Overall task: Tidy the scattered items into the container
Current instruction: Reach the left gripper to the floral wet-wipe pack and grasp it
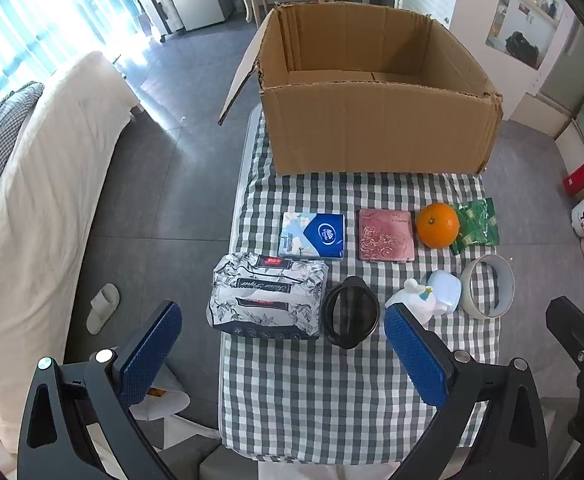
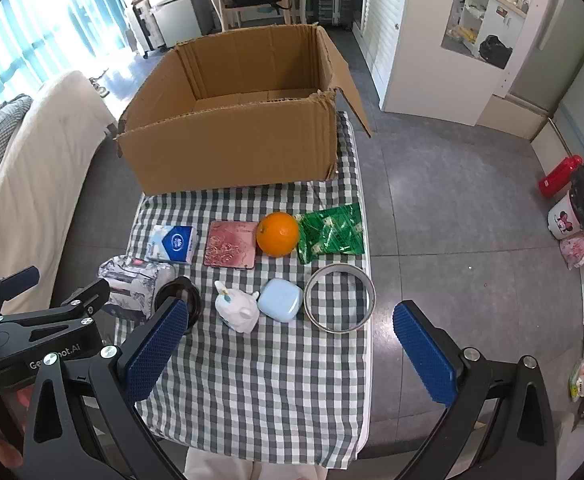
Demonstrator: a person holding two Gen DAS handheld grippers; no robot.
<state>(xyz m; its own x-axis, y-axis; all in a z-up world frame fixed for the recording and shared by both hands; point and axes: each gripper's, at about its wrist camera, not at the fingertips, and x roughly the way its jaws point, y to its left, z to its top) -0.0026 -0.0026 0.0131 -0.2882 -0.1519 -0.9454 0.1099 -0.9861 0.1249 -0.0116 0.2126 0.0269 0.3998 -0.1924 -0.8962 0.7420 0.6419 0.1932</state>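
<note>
An open cardboard box [image 1: 379, 128] [image 2: 232, 148] stands at the far end of a checkered table. In front of it lie a blue tissue pack [image 1: 312, 236] [image 2: 172, 243], a pink case [image 1: 386, 235] [image 2: 230, 249], an orange [image 1: 437, 225] [image 2: 278, 234] and a green packet [image 1: 476, 225] [image 2: 331, 234]. Nearer lie a floral tissue pack [image 1: 266, 296] [image 2: 130, 284], a black lid [image 1: 349, 312] [image 2: 178, 300], a white toy [image 1: 411, 300] [image 2: 236, 308], a light blue case [image 1: 445, 290] [image 2: 280, 300] and a tape roll [image 1: 487, 286] [image 2: 339, 298]. My left gripper [image 1: 284, 356] and right gripper [image 2: 292, 356] are open and empty above the near table.
A white bed [image 1: 44, 208] runs along the left. A slipper [image 1: 103, 308] lies on the grey floor. A red bottle [image 2: 559, 176] and a bin [image 2: 579, 208] stand at the right. A white cabinet [image 2: 431, 40] is behind the box.
</note>
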